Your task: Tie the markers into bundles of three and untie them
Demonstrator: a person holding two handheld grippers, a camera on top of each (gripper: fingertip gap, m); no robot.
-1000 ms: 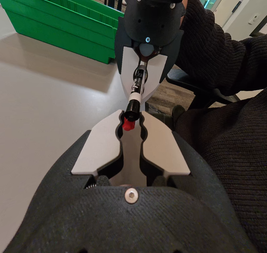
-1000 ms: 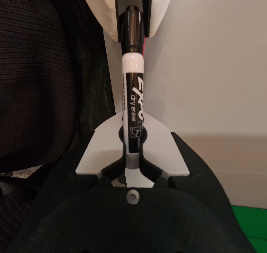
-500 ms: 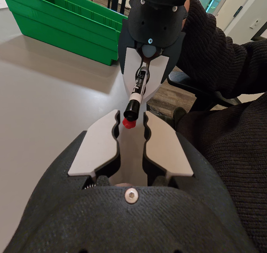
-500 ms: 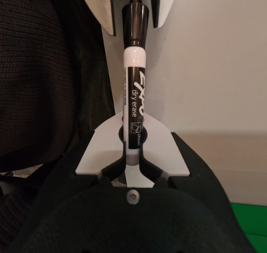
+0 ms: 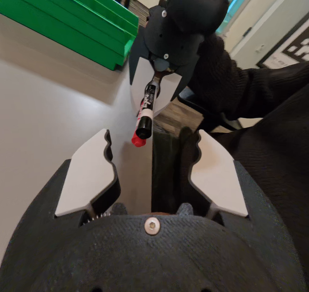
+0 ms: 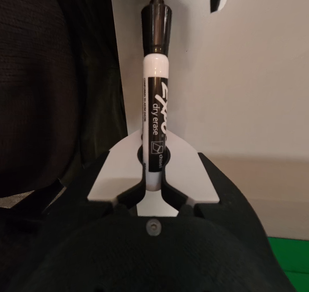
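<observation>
Marker pinched low on its barrel by your right gripper; left gripper spread, empty.
Light, stiff, slick plastic; grip the barrel, since the black cap ahead may pull off.

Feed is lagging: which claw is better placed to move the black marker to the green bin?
Right, likely: the right claw is shut on the marker; the left claw is open and empty.

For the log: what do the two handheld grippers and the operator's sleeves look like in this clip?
Both grippers share one build. The left gripper has a black, rough-textured printed body, a silver hex screw at its centre, a small spring at one finger base, and flat white fingers with wavy black inner edges. The right gripper looks alike, with small silver screws on its shell. The operator wears a black ribbed knit sleeve.
</observation>
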